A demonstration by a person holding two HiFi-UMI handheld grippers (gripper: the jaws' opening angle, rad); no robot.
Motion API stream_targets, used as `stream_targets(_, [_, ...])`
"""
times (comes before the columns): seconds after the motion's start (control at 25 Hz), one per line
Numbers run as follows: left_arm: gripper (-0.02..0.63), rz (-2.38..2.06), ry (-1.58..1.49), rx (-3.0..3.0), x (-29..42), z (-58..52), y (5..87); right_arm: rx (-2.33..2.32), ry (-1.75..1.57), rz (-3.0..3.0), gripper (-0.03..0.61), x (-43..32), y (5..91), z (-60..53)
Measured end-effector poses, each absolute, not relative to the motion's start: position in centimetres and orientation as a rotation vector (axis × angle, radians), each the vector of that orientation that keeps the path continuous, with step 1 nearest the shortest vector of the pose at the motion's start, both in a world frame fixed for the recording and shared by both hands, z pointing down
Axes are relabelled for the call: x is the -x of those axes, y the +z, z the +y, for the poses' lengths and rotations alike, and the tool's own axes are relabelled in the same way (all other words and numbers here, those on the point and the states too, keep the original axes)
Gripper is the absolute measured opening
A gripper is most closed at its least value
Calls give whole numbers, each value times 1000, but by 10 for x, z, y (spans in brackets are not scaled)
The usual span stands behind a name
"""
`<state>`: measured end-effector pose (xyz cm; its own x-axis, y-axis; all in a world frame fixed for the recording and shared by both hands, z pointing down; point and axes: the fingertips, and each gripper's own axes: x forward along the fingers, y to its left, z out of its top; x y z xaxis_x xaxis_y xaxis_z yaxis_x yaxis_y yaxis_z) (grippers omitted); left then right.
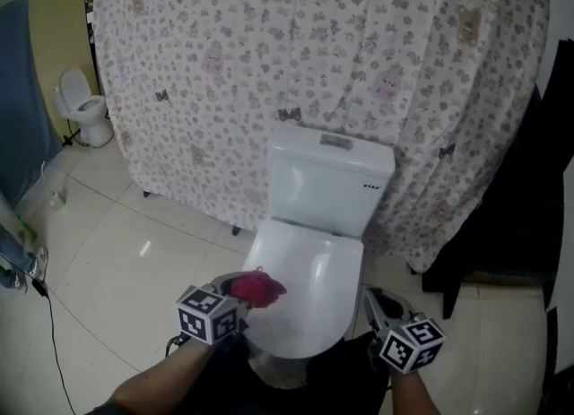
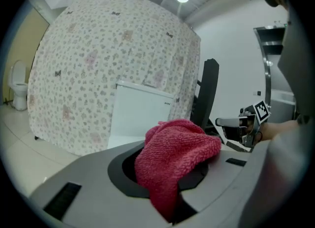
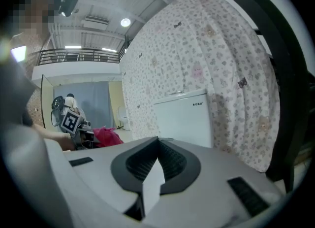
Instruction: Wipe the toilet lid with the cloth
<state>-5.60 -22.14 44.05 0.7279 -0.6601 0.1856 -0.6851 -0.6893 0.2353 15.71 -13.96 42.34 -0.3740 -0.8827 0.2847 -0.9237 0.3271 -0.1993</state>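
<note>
A white toilet stands before me with its lid (image 1: 309,279) closed and its cistern (image 1: 327,180) behind. A crumpled red cloth (image 1: 258,289) is pinched in my left gripper (image 1: 240,289), which hovers at the lid's front left edge; in the left gripper view the cloth (image 2: 172,158) bulges out between the shut jaws. My right gripper (image 1: 378,306) hangs to the right of the lid's front, clear of it, its jaws closed together with nothing between them (image 3: 155,165). From the right gripper view the cloth (image 3: 107,136) and the cistern (image 3: 183,118) show ahead.
A flowered curtain (image 1: 359,73) hangs right behind the toilet. A dark chair or frame (image 1: 502,225) stands to the right. A second toilet (image 1: 82,107) sits far left on the tiled floor (image 1: 126,261), and a black cable (image 1: 49,324) trails along the left.
</note>
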Motion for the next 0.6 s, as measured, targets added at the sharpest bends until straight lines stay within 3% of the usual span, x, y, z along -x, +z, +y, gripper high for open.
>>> stream_targets(0.6, [77,-1015,429,-2505,24,-232,542,-1706,696,-2350,4,-159,490,-151])
